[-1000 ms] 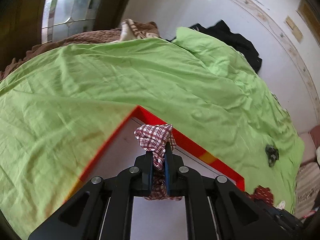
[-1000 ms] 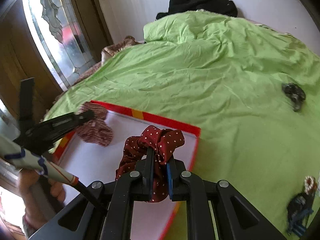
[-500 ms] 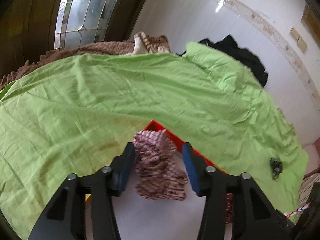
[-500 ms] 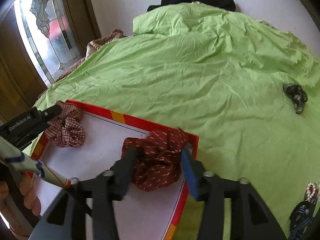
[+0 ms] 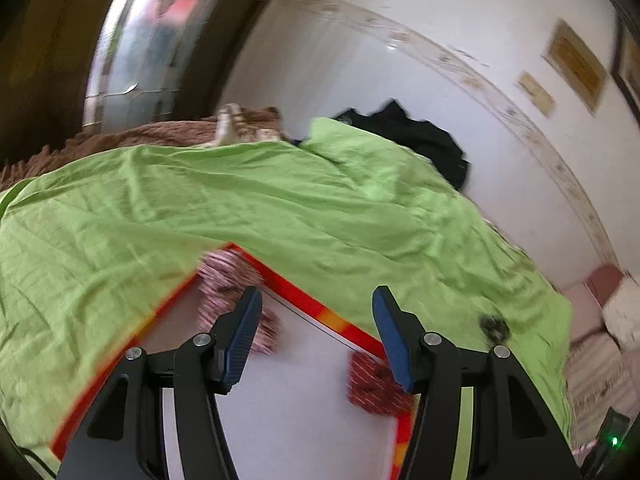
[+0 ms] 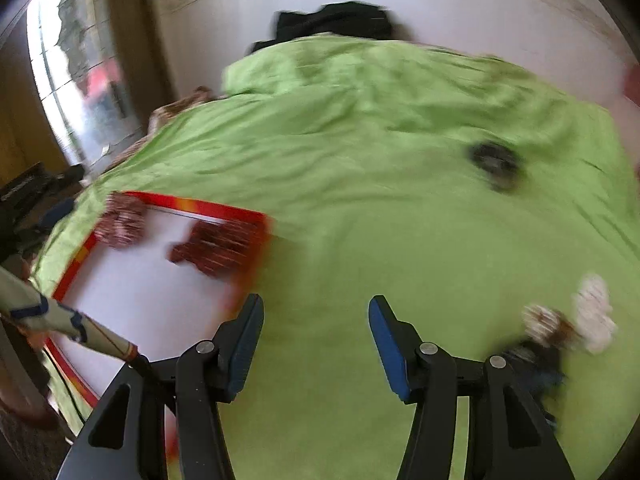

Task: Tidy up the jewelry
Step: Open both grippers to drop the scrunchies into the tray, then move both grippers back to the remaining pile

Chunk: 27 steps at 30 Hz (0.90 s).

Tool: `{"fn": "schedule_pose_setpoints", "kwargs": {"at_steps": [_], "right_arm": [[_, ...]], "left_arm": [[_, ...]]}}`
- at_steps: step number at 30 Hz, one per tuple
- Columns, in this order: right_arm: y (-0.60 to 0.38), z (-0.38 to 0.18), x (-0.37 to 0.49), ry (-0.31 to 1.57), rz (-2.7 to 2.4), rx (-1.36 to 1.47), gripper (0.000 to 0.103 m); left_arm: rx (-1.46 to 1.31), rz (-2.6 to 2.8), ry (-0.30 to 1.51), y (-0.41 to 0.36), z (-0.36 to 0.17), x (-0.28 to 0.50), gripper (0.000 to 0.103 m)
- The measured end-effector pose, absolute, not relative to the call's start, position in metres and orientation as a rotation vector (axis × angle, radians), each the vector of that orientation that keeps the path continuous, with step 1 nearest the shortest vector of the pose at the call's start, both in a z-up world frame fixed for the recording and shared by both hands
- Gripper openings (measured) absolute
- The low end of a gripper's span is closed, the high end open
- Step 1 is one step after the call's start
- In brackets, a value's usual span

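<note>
A white tray with a red rim (image 5: 304,304) lies on a green bedsheet (image 5: 320,220). A red-checked scrunchie (image 5: 224,276) rests in the tray's far corner, and a dark red dotted scrunchie (image 5: 372,384) lies by its right rim. My left gripper (image 5: 316,294) hovers over the tray, its jaws opening with nothing between them. My right gripper (image 6: 316,302) is open and empty over bare sheet, to the right of the tray (image 6: 224,210). In the blurred right wrist view both scrunchies, checked (image 6: 122,220) and red (image 6: 224,246), lie in the tray.
A black scrunchie (image 6: 494,160) lies further out on the sheet. A white scrunchie (image 6: 594,312), a striped one (image 6: 544,322) and a dark blue piece (image 6: 536,364) sit near the right edge. Black clothes (image 5: 420,140) are piled by the white wall. A white rod with blue marks (image 6: 60,320) crosses the lower left.
Both grippers opened and let go of their scrunchies, which now lie in the tray. The left gripper rose and pulled back. The right gripper swung to the right, off the tray.
</note>
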State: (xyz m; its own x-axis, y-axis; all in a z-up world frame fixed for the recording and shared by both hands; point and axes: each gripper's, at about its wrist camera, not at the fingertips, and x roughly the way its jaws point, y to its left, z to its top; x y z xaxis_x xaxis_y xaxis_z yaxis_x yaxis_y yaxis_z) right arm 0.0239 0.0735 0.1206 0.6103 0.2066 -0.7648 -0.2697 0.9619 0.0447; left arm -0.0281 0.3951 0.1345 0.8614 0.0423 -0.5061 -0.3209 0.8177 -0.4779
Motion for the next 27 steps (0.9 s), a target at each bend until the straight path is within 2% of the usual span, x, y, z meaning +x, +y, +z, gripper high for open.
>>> {"fn": "schedule_pose_setpoints", "kwargs": {"at_steps": [9,16,22,27], "right_arm": [[-0.111,0.117,-0.006,0.905,-0.02,0.155,0.059],[-0.151,0.09,-0.013,0.914,-0.031,0.245,0.059],[-0.179,0.074,-0.002,0.899,0.001,0.305,0.059],[-0.197,0.072,0.024,0.887,0.024,0.316,0.059]], "left_arm": [[-0.443,-0.098,0.622,0.263,0.135,-0.023,0.056],[-0.31,-0.363,0.784,0.147,0.105,-0.016,0.056],[-0.078,-0.515,0.786,0.057,0.09,-0.036,0.056],[-0.034,-0.554,0.799,0.021,0.083,-0.031,0.056]]}}
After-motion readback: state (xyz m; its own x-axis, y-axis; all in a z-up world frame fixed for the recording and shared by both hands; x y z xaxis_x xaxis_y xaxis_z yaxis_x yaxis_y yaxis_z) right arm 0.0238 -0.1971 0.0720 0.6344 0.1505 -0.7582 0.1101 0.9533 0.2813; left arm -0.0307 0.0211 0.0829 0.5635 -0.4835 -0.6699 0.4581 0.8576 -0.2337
